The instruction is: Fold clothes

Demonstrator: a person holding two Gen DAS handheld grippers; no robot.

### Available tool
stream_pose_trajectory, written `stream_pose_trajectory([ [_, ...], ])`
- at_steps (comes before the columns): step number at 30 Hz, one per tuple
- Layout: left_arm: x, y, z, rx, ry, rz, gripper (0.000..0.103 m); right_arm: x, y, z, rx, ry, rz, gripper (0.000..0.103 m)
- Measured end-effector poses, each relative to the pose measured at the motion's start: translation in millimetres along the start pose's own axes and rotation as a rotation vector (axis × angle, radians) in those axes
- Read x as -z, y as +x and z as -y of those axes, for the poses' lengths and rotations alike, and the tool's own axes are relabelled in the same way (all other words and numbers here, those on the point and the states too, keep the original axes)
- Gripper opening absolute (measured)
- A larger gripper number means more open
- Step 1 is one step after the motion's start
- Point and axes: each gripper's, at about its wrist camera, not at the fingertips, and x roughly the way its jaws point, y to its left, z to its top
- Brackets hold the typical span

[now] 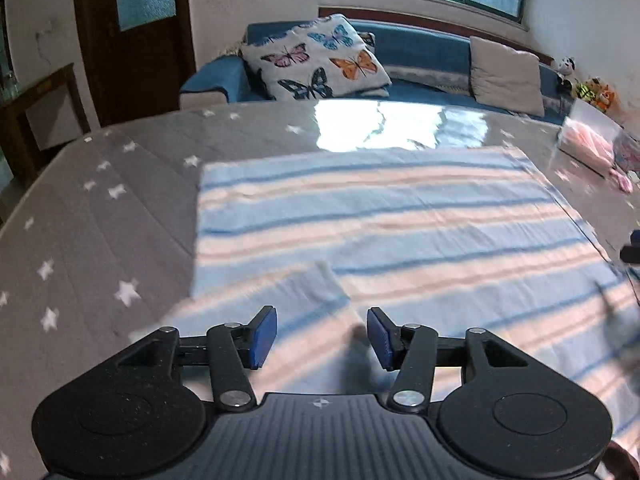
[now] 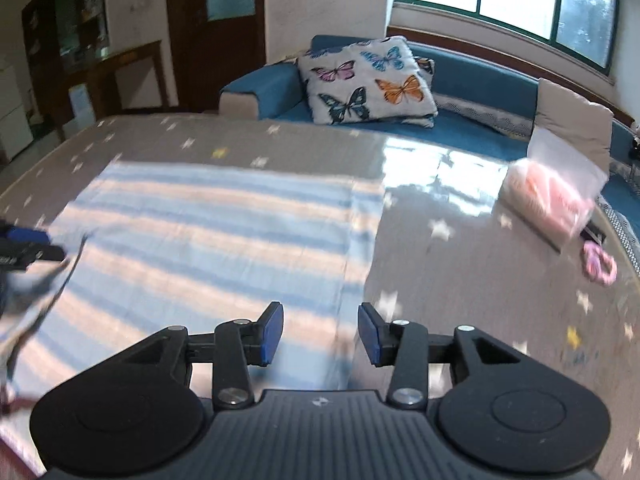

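Lying flat mid-counter, the striped garment (image 1: 380, 232) runs crosswise; left claw (image 1: 322, 338) gapes empty over its near folded flap, right claw (image 2: 320, 334) gapes empty over its right-hand edge.

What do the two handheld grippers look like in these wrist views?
Both match. The left gripper and right gripper are matte black, with blue ribbed pads on the fingers, silver pivot pins on the linkages, two round discs beside a ridged centre plate and a small round mark. No cables or sleeves are clearly visible.
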Motion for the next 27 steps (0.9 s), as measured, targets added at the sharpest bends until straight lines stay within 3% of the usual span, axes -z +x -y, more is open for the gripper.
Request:
stream_pose_trajectory([
  [7, 11, 3, 15, -0.018, 0.007, -0.002, 0.053, 45, -28, -15, 0.02, -0.045, -0.003, 0.058],
  [9, 14, 2, 17, -0.045, 0.033, 0.008, 0.042, 54, -34, -15, 0.025, -0.038, 0.003, 0.058],
  [11, 16, 0, 17, -0.061, 0.045, 0.017, 0.017, 61, -39, -13, 0.028, -0.023, 0.004, 0.058],
  [14, 19, -11, 6, -0.036, -0.007, 0.023, 0.003, 70, -43, -9, 0.034, 0.003, 0.001, 0.059],
  [21, 35, -62, -26, -0.077, -0.116, 0.115, 0.002, 84, -49, -4, 0.042, 0.055, 0.014, 0.06],
  [27, 69, -104, -63, -0.148, -0.239, 0.151, 0.001, 90, -52, -3, 0.044, 0.074, 0.022, 0.06],
])
